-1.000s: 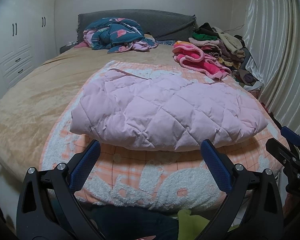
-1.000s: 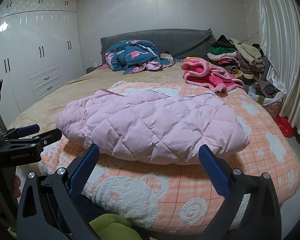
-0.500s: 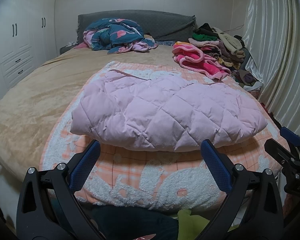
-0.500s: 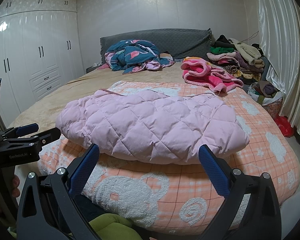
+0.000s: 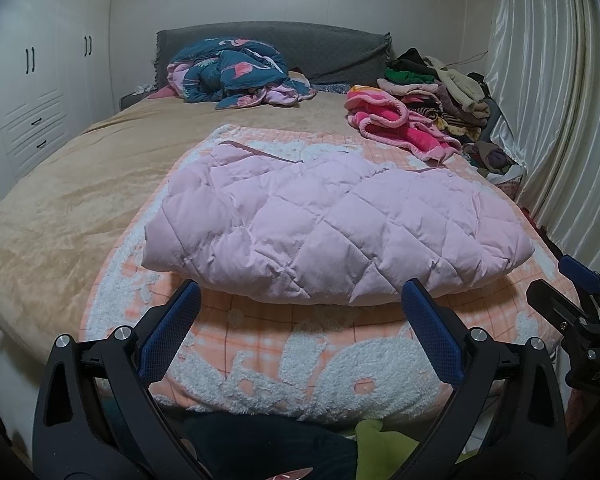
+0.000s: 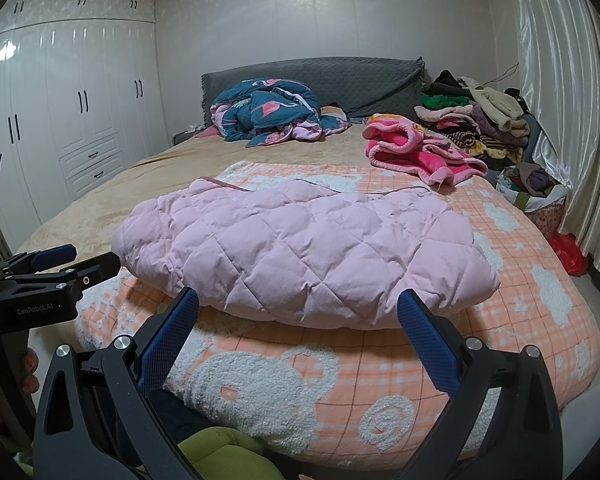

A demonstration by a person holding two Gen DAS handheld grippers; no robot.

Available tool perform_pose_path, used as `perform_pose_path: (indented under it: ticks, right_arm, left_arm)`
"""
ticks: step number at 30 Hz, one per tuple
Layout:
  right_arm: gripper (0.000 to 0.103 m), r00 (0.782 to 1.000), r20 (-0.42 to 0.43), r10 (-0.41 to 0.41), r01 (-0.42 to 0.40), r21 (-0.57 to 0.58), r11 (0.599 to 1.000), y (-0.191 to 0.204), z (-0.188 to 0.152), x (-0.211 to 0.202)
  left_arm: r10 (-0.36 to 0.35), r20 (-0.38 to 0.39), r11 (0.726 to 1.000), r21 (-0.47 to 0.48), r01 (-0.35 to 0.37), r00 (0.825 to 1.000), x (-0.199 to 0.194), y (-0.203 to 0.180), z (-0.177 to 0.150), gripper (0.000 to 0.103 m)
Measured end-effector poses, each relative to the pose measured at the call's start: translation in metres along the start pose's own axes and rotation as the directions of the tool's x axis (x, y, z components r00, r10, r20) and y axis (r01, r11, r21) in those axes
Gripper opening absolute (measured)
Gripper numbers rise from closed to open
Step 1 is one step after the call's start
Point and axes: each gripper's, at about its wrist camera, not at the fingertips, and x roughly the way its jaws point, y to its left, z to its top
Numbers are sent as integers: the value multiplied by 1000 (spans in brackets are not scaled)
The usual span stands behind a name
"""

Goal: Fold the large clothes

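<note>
A pale pink quilted jacket lies folded into a wide bundle on an orange checked blanket with white bears. My left gripper hangs open just short of the jacket's near edge, nothing between its blue pads. Held the same way before that edge, my right gripper is open and empty too. Each gripper shows at the side of the other's view: the right one at the right edge, the left one at the left edge.
The blanket covers the foot of a bed with a tan cover. A teal and pink duvet is heaped by the grey headboard. A pink fleece garment and a clothes pile lie at the right. Curtains hang right, white wardrobes stand left.
</note>
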Motion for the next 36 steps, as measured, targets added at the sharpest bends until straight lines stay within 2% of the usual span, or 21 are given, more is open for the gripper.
perform_pose_path:
  ticks: [14,22,29,34,36]
  right_arm:
    - [99,1000,-9,0,0,-5,1000,2,1,1]
    - [99,1000,-7,-5,5,-14,1000,2,1,1]
    - [99,1000,-6,-15,15,-7,1000,0,0,3]
    - [99,999,-4,-54,54,45,998,-21,-3,3]
    - [99,995,-12,-99,100,117,988,-51,-6,5]
  left_arm:
    - [25,6,1000,-5,-25,1000,-2,7,6,94]
    - [-9,-6,1000,-21,9,1000,-1,11,0,94]
    - [5,-25,1000,-13,-6,1000,0,10,-3,94]
    - [22,-26,1000,-15,-22,999,0,13,-4,94]
    - [47,-50,998,-42,-49,998,9,24,-3,94]
